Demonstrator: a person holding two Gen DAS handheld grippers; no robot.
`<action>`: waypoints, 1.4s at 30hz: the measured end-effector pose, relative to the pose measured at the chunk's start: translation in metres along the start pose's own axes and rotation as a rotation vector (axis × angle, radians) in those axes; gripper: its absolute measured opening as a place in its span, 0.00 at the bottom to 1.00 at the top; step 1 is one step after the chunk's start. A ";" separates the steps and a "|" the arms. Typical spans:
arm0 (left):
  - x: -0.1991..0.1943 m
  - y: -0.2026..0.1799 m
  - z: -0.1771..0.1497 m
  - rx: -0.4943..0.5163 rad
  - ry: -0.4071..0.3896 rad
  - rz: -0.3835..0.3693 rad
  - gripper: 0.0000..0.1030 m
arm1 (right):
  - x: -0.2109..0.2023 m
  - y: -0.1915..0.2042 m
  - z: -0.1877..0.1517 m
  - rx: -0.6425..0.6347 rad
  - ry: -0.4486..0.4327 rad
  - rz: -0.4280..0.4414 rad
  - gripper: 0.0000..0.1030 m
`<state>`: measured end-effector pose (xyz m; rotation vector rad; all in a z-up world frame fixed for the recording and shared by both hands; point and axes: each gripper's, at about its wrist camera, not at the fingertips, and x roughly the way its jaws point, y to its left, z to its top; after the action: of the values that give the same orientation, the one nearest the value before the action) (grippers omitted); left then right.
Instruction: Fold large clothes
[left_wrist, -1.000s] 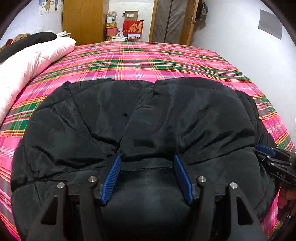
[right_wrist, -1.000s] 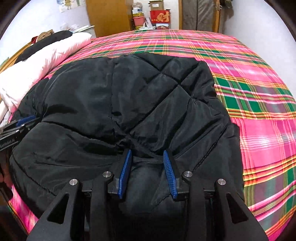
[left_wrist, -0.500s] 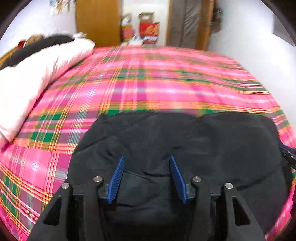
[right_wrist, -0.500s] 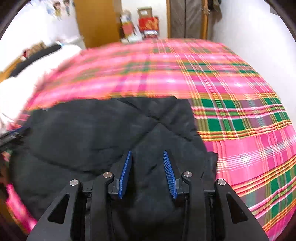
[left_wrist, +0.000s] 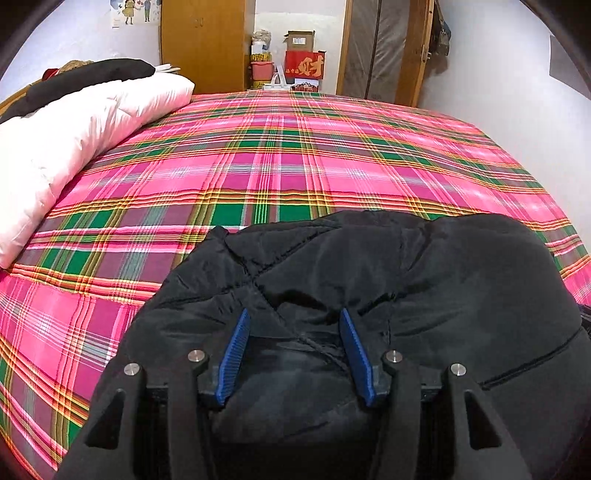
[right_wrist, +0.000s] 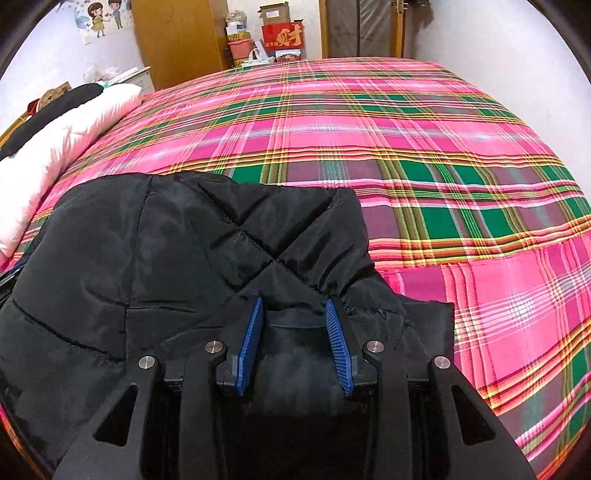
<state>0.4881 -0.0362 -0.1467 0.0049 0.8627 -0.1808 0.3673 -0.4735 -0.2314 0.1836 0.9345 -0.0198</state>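
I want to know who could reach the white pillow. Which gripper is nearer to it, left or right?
Left. The left gripper grips the black jacket on the side toward the white pillow. The right gripper holds the jacket's opposite side, farther away.

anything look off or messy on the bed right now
Nothing is spilled or damaged. The black quilted jacket is bunched and puckered where the left claw and right claw each pinch a fold, so its far edge lies uneven on the plaid bedspread. That fits mid-fold handling.
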 end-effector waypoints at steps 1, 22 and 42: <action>0.000 0.000 0.000 -0.001 -0.002 0.000 0.53 | 0.000 0.001 0.000 -0.001 -0.003 -0.003 0.35; -0.080 -0.054 0.036 0.025 -0.081 -0.056 0.51 | -0.079 0.028 0.026 0.036 -0.112 0.075 0.37; 0.013 -0.107 0.027 0.065 0.042 -0.085 0.52 | 0.015 0.070 0.025 -0.036 -0.012 0.142 0.37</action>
<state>0.4997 -0.1454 -0.1322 0.0334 0.8995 -0.2893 0.4033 -0.4073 -0.2185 0.2155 0.9070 0.1266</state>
